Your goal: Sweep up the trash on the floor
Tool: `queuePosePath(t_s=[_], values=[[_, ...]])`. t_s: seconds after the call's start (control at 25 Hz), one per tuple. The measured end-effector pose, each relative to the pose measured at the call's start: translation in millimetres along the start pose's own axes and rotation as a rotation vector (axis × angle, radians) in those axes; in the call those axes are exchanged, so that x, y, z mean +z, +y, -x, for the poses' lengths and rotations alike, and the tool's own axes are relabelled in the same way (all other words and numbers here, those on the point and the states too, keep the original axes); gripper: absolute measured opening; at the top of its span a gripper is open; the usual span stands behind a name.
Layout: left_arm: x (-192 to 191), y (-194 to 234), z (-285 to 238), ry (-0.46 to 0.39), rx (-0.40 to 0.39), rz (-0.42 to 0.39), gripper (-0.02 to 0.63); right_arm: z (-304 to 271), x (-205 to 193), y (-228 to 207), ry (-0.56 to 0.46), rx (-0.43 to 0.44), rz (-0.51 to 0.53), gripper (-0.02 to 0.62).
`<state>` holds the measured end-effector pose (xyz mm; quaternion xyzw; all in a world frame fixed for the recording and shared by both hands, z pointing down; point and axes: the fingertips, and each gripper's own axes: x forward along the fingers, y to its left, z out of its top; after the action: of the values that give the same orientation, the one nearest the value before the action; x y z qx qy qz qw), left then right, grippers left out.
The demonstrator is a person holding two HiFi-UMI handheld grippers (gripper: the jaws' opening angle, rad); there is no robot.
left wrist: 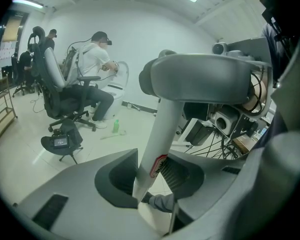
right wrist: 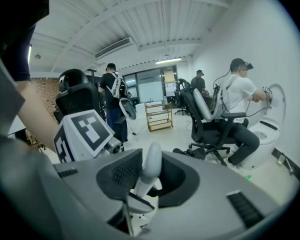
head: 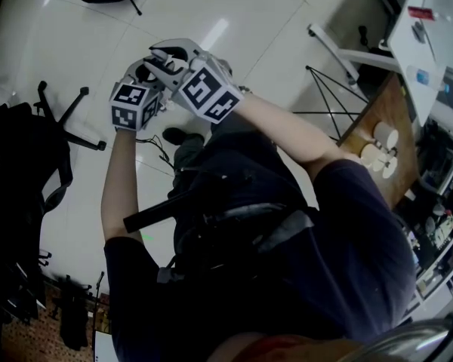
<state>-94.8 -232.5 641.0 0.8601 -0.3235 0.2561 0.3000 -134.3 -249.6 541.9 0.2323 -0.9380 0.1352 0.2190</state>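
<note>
I have both jaws clenched on the one broom handle [left wrist: 162,134] — my left gripper [left wrist: 152,184] clamps the white shaft just by its red label [left wrist: 158,166], and my right gripper [right wrist: 142,176] pinches the rounded top end, so the two sit close together in front of my chest; I judge this the ordinary two-handed hold, upper grip to steer, lower grip to drive the stroke. The handle runs down beneath me toward the floor [head: 234,21]; its brush end is hidden behind my own body in the head view (so I cannot say where the bristles rest). As for trash, the only likely piece I can make out is a small green bottle [left wrist: 116,126] standing on the tiles well away, near a seated person's feet — I take the sweeping to be at its start.
</note>
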Motion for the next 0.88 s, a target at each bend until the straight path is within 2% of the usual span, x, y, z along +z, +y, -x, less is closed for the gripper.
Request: queuePosePath(t_s=[0.36,0.48,0.6,0.72,0.8,0.88], values=[[-25.0,-1.1,56.7,-0.03,0.049,0.011,0.127,-9.8,17.3,68.7,0.008,0.114,0.057,0.104],[-40.8,5.6,91.5,-0.043,0.079,0.003,0.123,-21.5,30.0,106.8,-0.003,0.173,0.048,0.103],[-52.9,15.5,126.9,-0.071,0.162,0.002,0.121,-33.3,44.4,145.7,-0.007,0.254,0.098,0.103],[-67.4,16.1,165.1,-0.041,0.245,-0.077,0.12,-41.0,53.3,189.0,0.023,0.318,0.13,0.103],[-79.9,11.9,191.6,-0.038,0.253,-0.09,0.118,-43.4,57.7,223.1,0.046,0.363,0.143,0.101],[-89.4,4.1,218.4,-0.075,0.236,-0.064,0.117,-40.2,64.8,256.4,0.052,0.395,0.155,0.1]])
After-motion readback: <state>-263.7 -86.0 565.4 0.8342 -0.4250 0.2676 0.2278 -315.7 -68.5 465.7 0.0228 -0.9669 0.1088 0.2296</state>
